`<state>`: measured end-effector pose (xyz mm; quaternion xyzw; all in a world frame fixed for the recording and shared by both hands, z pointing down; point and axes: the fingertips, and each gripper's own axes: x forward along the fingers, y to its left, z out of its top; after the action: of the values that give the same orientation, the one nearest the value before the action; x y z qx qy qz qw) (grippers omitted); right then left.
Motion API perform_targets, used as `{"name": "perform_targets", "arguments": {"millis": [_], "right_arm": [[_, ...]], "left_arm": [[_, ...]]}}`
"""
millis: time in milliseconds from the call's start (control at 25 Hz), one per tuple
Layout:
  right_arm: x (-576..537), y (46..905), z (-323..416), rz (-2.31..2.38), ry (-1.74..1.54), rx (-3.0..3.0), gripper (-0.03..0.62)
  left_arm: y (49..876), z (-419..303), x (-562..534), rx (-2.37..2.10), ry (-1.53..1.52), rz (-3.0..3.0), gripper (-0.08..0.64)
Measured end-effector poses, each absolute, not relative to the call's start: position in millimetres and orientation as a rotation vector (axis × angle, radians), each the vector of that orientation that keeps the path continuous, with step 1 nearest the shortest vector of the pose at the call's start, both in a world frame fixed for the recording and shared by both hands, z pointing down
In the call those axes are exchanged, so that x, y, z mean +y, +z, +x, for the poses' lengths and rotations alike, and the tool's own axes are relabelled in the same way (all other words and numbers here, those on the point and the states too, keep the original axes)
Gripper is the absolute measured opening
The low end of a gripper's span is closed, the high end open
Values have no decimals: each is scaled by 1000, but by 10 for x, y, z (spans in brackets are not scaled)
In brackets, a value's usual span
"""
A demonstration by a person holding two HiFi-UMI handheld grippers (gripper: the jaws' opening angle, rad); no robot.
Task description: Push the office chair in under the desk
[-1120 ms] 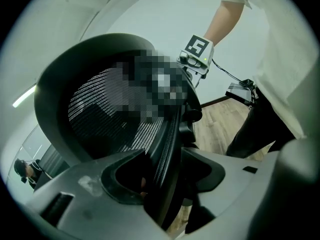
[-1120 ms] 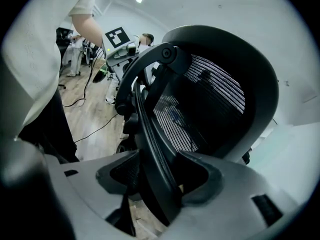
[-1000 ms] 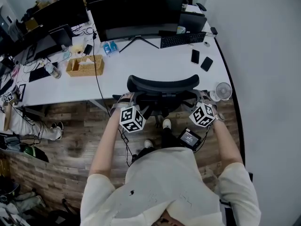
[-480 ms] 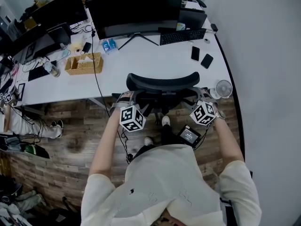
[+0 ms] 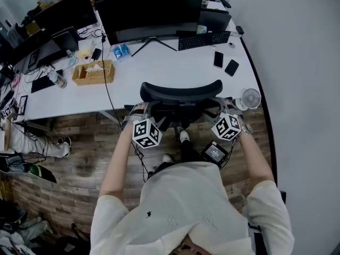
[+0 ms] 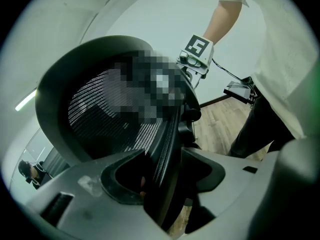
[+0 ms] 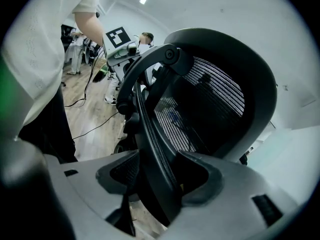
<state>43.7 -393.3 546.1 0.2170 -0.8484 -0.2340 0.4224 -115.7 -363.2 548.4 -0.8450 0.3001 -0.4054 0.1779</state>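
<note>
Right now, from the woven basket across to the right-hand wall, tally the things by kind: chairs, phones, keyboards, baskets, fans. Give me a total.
Black mesh office chair: 1
Flat black phones, one beside the other: 2
Long black keyboard: 1
Tan woven basket: 1
Small round white fan: 1
Total: 6

The chair [image 5: 180,91] is showing a matt black plastic frame and fine mesh across its back. The left gripper [image 6: 162,181] and right gripper [image 7: 159,176] are looking like smooth matt grey plastic. The desk [image 5: 159,70] is showing smooth white, the floor [image 5: 85,158] grainy wood planks, the basket [image 5: 95,73] a rough weave
</note>
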Motion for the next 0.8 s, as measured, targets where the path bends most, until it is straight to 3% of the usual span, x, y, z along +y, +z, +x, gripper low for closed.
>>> {"name": "perform_targets", "arguments": {"millis": [480, 800], "right_arm": [[-3824, 5399, 452, 698, -337, -2232, 307], [-3620, 5114, 529, 923, -9, -2427, 298]], "left_arm": [[5406, -1144, -3543, 902, -995, -2412, 253], [5107, -1218, -3398, 1264, -513, -2588, 252]]}}
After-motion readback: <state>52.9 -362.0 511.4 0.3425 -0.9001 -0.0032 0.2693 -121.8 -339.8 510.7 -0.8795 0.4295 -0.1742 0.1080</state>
